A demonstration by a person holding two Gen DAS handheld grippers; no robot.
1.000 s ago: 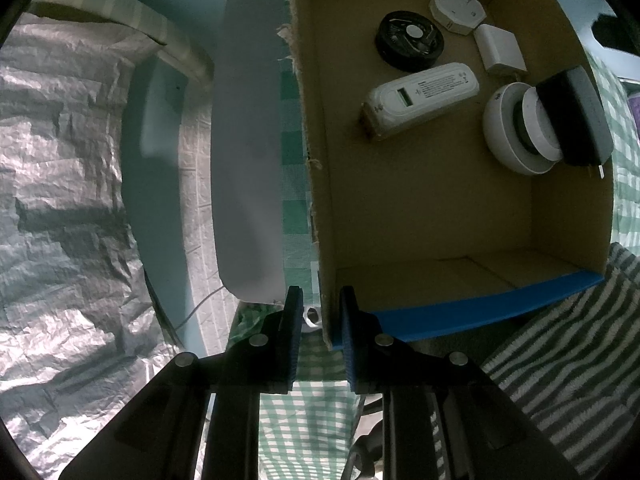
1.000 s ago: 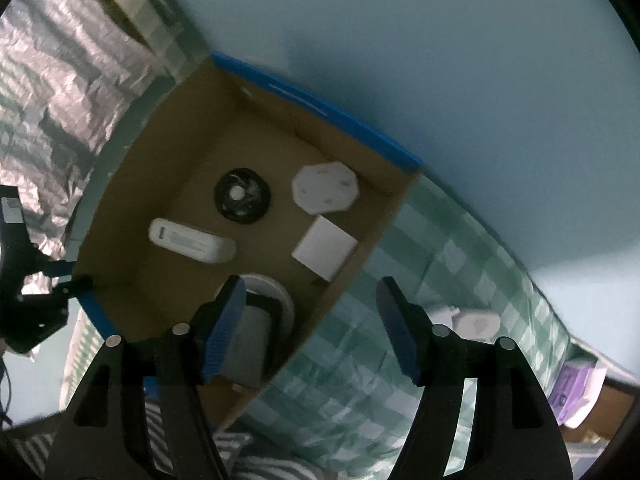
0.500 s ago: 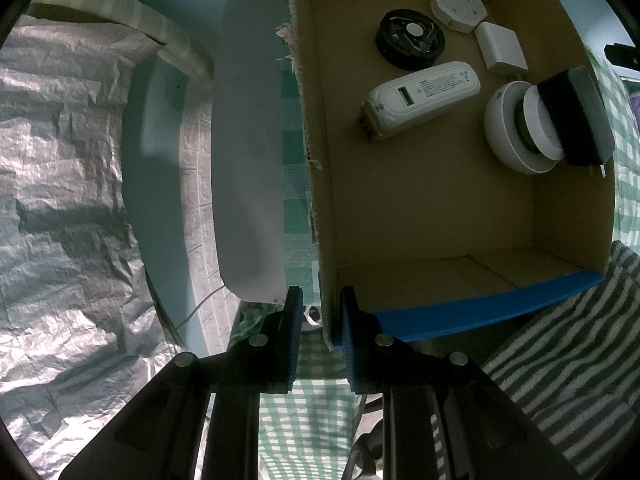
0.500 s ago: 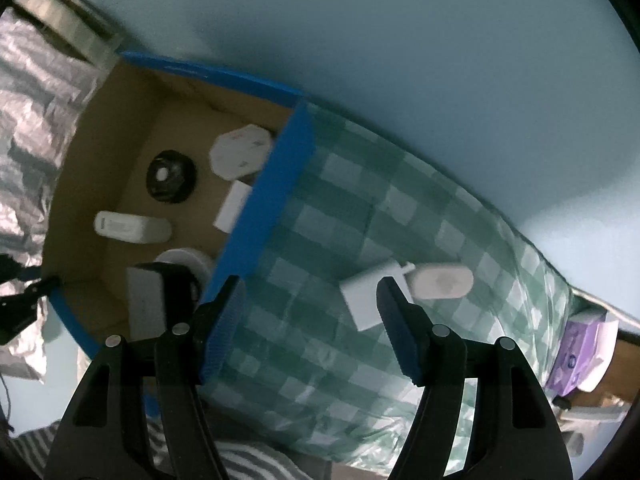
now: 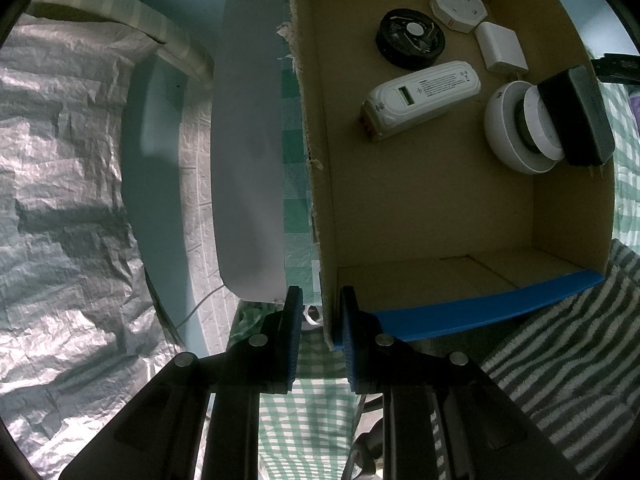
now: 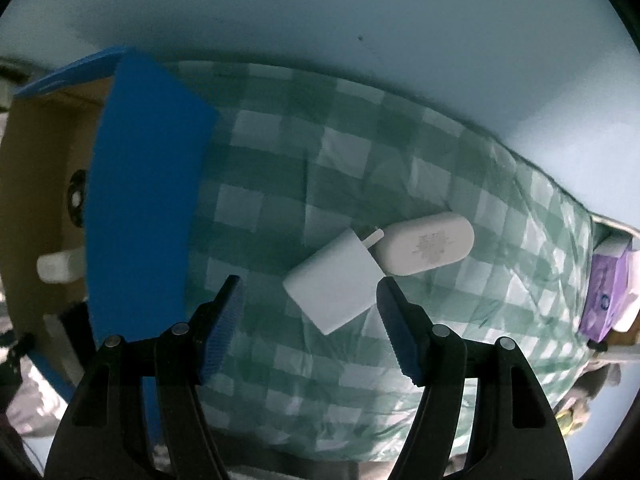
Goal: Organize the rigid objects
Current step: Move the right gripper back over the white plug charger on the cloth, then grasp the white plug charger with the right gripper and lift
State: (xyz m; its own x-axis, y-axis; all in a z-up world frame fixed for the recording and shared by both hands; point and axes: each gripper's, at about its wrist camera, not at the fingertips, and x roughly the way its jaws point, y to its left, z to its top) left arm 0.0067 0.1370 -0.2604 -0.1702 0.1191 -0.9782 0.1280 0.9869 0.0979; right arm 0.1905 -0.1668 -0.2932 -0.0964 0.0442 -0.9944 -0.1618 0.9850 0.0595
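Now the right gripper (image 6: 308, 320), jaws apart and empty, has moved from the brown cardboard box (image 5: 420, 216) to above the white square charger (image 6: 334, 282) on the green checked cloth (image 6: 280, 184), while the left gripper (image 5: 318, 334) stays clamped on the box wall, so the next pick can begin.

cardboard box (image 5: 436, 216): matt brown, torn fibrous rim. white charger (image 6: 334, 282) and oval case (image 6: 426, 245): smooth matt plastic. checked tablecloth (image 6: 280, 184): soft cloth. crinkled foil sheet (image 5: 60, 200): shiny.

Box's near half (image 5: 420, 208) is wide open; the far end's crowded. The blue box wall (image 6: 140, 216) blocks sideways approach beside the white charger (image 6: 334, 286).
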